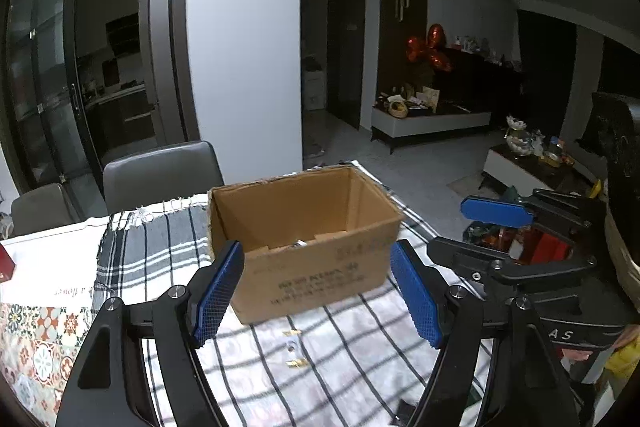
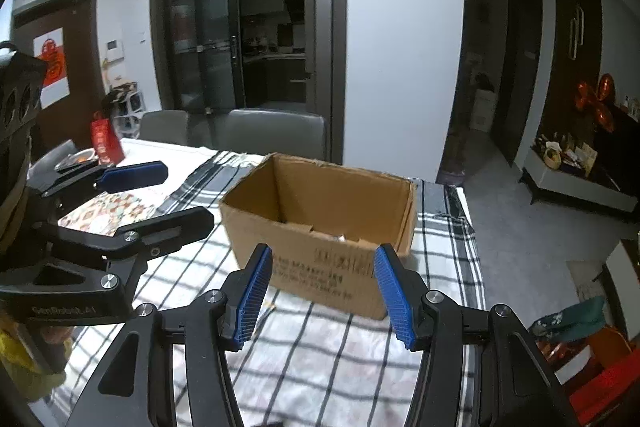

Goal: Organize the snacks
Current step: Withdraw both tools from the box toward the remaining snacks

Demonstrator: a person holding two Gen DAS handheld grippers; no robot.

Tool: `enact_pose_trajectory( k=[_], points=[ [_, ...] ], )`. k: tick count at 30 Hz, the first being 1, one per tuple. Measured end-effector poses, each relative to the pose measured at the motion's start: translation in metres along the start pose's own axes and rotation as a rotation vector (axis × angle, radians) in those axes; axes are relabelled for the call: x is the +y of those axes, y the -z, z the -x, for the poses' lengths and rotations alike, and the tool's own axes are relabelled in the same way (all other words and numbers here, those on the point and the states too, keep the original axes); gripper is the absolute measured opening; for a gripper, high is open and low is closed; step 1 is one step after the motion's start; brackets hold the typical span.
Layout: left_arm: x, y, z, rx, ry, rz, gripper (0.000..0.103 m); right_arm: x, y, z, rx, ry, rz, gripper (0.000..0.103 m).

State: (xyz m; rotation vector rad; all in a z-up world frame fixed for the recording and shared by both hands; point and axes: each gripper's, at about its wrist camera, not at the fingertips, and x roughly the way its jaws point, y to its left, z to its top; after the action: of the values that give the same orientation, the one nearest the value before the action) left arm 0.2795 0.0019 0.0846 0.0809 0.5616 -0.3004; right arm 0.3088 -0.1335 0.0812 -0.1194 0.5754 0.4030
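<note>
While the left gripper [image 1: 316, 293] stands with fingers apart and nothing between them at lower centre, the cardboard box [image 1: 304, 239] sits mid-frame on the checked cloth [image 1: 340, 343], a small snack wrapper [image 1: 294, 347] lying just below it. From the right wrist, the right gripper [image 2: 322, 293] also gapes empty, the box at centre, slightly right.

Cardboard box [image 1: 316, 251] on the checked cloth [image 1: 340, 339], chairs [image 1: 160, 171] behind.
</note>
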Motion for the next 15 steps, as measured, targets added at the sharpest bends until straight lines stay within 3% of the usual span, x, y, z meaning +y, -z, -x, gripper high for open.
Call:
enact_pose_trajectory(
  k=[15],
  points=[
    [-0.050, 0.051, 0.047, -0.002, 0.006, -0.051, 0.075, 0.005, 0.051, 0.055, -0.002, -0.030, 0.054, 0.054]
  ],
)
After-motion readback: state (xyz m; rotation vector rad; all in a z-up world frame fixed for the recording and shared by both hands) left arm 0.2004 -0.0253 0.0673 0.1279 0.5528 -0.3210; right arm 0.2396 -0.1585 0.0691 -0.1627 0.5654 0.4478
